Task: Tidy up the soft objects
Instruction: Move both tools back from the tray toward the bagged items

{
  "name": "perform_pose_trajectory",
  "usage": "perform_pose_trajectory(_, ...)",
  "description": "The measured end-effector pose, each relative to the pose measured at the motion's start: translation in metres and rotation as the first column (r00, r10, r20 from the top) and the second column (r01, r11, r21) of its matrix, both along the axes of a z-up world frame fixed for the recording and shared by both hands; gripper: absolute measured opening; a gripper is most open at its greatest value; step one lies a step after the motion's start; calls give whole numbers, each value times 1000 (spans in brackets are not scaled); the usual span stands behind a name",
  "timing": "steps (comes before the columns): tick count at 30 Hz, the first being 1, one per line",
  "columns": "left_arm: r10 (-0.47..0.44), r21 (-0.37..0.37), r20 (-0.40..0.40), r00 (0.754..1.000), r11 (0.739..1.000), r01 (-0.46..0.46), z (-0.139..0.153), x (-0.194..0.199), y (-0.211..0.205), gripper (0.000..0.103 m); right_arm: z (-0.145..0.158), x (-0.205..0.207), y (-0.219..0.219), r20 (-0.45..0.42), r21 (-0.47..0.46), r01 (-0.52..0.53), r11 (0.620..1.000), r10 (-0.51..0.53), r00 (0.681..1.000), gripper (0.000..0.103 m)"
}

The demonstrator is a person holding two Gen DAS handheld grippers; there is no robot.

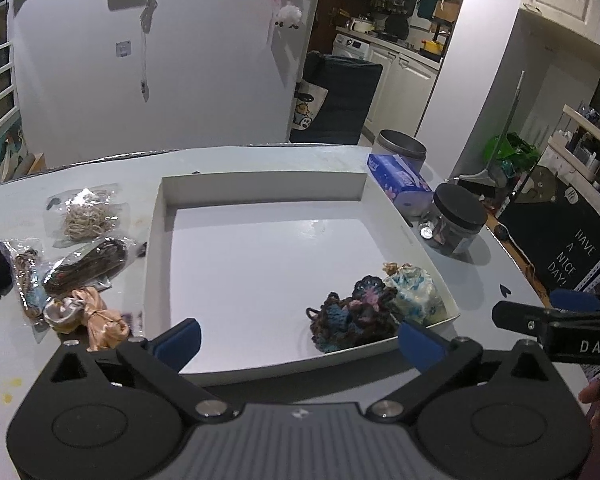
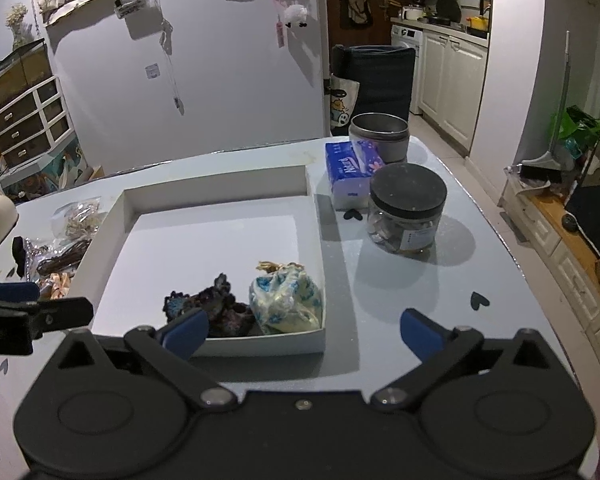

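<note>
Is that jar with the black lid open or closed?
Closed. The jar stands upright on the table with its black lid sitting flat on top; whether it is screwed tight cannot be told.

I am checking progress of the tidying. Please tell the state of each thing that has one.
left gripper: open, empty
right gripper: open, empty
white box: lidless, mostly bare
crochet piece: inside box
floral pouch: inside box, tied
peach scrunchie: outside box
clear jar: lid on
metal tin: lidless
</note>
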State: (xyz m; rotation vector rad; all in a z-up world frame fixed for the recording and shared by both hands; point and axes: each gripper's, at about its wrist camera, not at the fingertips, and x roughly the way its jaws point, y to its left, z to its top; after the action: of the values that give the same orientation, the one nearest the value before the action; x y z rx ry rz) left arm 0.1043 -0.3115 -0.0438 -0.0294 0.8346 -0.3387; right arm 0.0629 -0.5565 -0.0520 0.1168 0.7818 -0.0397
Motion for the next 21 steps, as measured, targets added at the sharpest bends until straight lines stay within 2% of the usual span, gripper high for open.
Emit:
perform_pose_trajectory(9,15,-14,8,1000,1000,-15,6,-7,40,103,6,-8,27,14,-12,25,1000,-25,1000,103)
perform_pose_trajectory(21,108,-8,23,994,994,-107,11,-10,131,103,7,0,99,14,-25,-3,1000,3,1000,103)
